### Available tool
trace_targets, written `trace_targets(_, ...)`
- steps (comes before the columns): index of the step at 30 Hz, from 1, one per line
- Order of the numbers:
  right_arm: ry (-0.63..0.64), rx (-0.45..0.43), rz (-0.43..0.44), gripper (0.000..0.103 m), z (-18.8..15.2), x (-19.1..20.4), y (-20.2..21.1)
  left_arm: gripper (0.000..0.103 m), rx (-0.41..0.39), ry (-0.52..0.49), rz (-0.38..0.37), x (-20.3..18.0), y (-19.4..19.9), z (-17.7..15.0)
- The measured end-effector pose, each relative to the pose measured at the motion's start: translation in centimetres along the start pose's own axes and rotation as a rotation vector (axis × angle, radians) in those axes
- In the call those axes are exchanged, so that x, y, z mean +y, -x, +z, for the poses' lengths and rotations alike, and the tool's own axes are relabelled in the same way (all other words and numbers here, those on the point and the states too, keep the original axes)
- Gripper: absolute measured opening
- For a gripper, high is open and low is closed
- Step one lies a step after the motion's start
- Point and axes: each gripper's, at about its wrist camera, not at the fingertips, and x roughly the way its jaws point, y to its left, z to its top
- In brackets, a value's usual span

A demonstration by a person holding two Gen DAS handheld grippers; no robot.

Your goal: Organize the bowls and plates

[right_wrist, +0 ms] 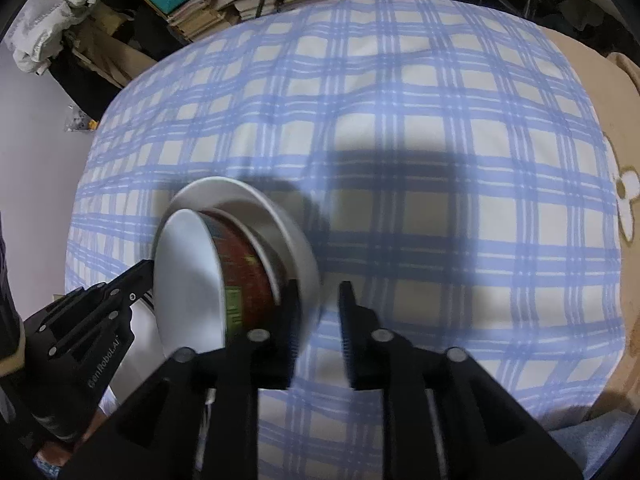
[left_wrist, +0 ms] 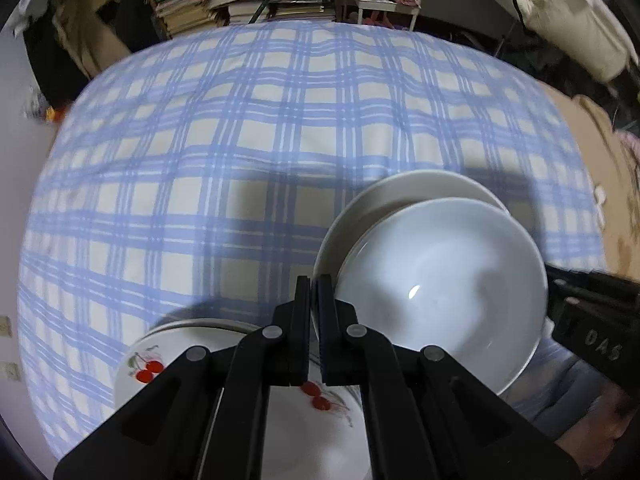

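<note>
Stacks of books and papers (left_wrist: 256,0) and brown cardboard (right_wrist: 116,56) crowded the far edge, well apart from the dishes. A blue-and-white checked cloth (left_wrist: 240,140) covered the surface, and a beige blanket with a white flower (right_wrist: 624,200) lay at its right edge. At near left a white round plate painted with red cherries (left_wrist: 148,368) lay flat on top of another plate, partly hidden under the left claw (left_wrist: 313,320).

At near centre a wide cream shallow dish (left_wrist: 400,188) sat on the cloth and held the white ceramic bowl with a red and green patterned outside (left_wrist: 440,288). The bowl held nothing. It sat off-centre in the dish, tipped up on its edge rather than flat. Its opening faced near and left, and its patterned outside turned towards the right claw (right_wrist: 320,320).

The left claw was clenched tight at the bowl's left rim and seemed to pinch it. The right claw was released: its jaws stood apart over bare cloth, with its left finger (right_wrist: 290,312) just beside the dish's outer wall. The bowl looked blurred from the right wrist.
</note>
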Motion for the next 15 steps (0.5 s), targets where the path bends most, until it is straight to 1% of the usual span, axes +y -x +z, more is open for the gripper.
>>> trace_targets(3, 0.022, 0.026, 0.000, 0.024, 0.1, -0.2, -0.1, 0.002, -0.001, 0.011, -0.015, 0.1, -0.1, 0.0)
trace_targets(5, 0.025, 0.028, 0.004, 0.022, 0.1, -0.2, -0.1, 0.002, -0.002, 0.017, -0.020, 0.2, -0.1, 0.0)
trace_targets(8, 0.035, 0.018, 0.009, 0.008, -0.1, 0.2, -0.1, 0.002, -0.016, -0.010, 0.007, 0.2, 0.0, -0.2)
trace_targets(10, 0.039, 0.010, -0.003, 0.008, -0.3, 0.7, 0.0, 0.002, -0.027, -0.011, 0.010, 0.1, 0.0, -0.3)
trace_targets(13, 0.016, 0.006, -0.001, 0.008, -0.3, 0.7, 0.0, 0.002, -0.023, 0.046, -0.037, 1.1, 0.0, 0.0)
trace_targets(15, 0.015, 0.002, -0.011, 0.010, -0.3, 0.9, 0.0, 0.002, -0.015, 0.042, -0.027, 1.0, -0.1, -0.2)
